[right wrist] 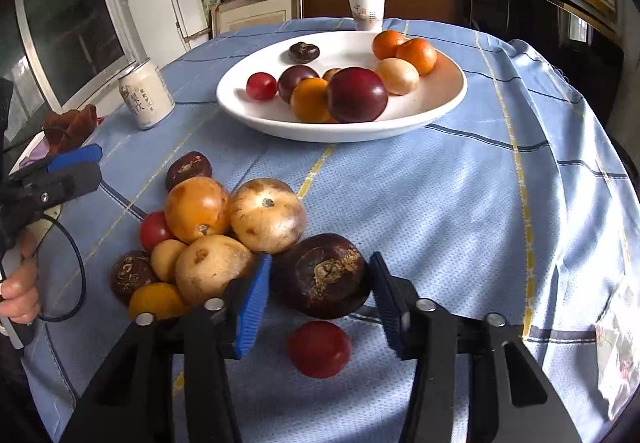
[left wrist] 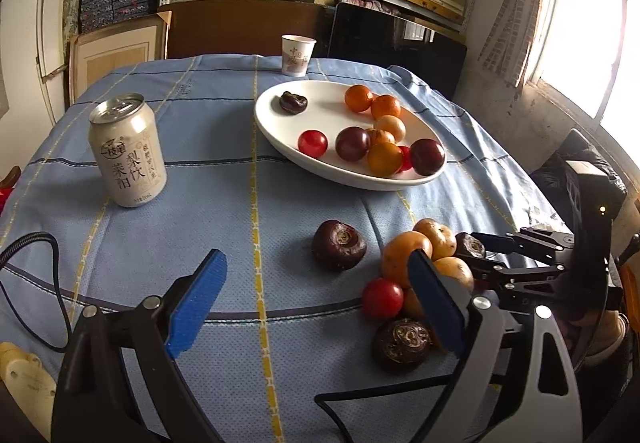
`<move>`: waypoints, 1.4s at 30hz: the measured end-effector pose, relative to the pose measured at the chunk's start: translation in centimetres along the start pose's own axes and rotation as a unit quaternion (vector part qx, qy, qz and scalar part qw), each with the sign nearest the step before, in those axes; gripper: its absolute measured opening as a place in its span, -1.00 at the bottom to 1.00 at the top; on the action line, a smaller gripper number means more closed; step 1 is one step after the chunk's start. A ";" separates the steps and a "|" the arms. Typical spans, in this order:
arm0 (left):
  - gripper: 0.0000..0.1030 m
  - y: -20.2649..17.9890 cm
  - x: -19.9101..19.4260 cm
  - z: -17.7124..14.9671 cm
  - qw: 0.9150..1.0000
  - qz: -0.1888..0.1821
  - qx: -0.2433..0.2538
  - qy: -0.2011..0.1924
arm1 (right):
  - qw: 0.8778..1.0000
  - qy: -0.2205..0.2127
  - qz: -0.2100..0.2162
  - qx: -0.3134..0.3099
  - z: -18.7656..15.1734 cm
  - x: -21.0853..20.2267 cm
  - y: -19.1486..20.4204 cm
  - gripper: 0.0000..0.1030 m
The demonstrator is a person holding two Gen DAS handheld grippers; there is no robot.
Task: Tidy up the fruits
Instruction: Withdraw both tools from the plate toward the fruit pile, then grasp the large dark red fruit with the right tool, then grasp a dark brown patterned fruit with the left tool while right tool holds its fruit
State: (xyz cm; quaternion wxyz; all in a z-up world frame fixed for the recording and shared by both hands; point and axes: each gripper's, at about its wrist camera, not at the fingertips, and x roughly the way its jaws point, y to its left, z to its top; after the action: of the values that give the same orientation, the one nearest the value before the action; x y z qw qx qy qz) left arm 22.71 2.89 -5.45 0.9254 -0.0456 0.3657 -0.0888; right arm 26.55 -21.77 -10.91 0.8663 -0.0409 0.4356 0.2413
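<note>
My right gripper (right wrist: 320,279) has its blue pads against both sides of a dark brown water chestnut (right wrist: 324,281) that sits on the blue cloth. A red tomato (right wrist: 318,349) lies just below it. To its left is a pile of orange, pale, red and dark fruits (right wrist: 196,209). The white plate (right wrist: 340,133) beyond holds several fruits. My left gripper (left wrist: 316,303) is open over bare cloth with nothing between its pads; its right finger (left wrist: 436,303) stands beside the pile (left wrist: 404,255). A lone dark water chestnut (left wrist: 338,245) lies ahead of it.
A white drink can (left wrist: 128,155) stands at the left of the table and a paper cup (left wrist: 297,55) behind the plate (left wrist: 320,99). A black cable (left wrist: 48,283) crosses the near left corner. Shelves and a cabinet stand behind the table.
</note>
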 end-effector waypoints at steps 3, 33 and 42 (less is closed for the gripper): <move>0.74 0.6 0.0 0.0 1.000 0.008 -0.007 0.000 | 0.999 -0.021 0.014 0.020 -0.1 -1.0 -0.9 -0.06; -0.03 -3.9 1.8 -4.5 0.975 -0.118 0.149 0.115 | 0.978 -0.126 0.084 0.141 -0.5 -5.7 -5.9 -0.05; -0.06 -4.2 2.2 -4.5 0.975 -0.108 0.158 0.116 | 0.980 -0.119 0.086 0.135 -0.6 -5.4 -5.6 -0.05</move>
State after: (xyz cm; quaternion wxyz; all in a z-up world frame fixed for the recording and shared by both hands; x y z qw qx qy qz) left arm 20.67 -1.71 -9.61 0.8572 0.0722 0.4446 -0.2496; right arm 25.89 -28.91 -7.87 0.8853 0.1433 0.3599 0.2574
